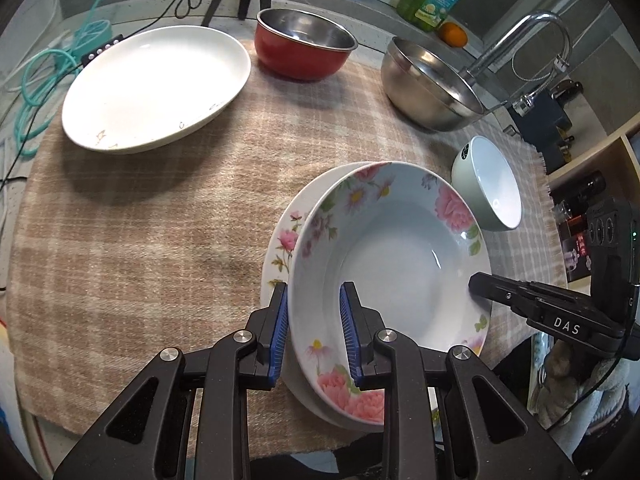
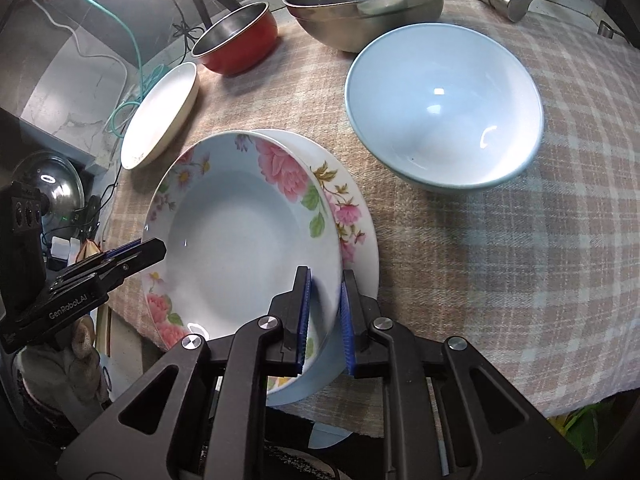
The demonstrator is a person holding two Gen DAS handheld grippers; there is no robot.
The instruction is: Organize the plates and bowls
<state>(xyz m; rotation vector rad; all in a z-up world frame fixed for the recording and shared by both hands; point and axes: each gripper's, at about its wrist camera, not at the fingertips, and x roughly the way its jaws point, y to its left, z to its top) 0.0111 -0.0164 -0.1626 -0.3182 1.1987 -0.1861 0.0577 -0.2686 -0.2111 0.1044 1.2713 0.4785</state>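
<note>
Left wrist: I have the left gripper [image 1: 314, 330] clamped on the near rim of the floral deep plate [image 1: 384, 260], which sits over a flat floral plate [image 1: 280, 248] on the checked cloth [image 1: 160, 220]; uneven lowering could clatter the two plates or slide the stack off the edge. Right wrist: the right gripper [image 2: 326, 326] pinches the opposite rim, one pad inside, one outside; a slip would tip it.

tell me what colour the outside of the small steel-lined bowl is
Red outside, bare steel inside; clearest in the left wrist view.
</note>
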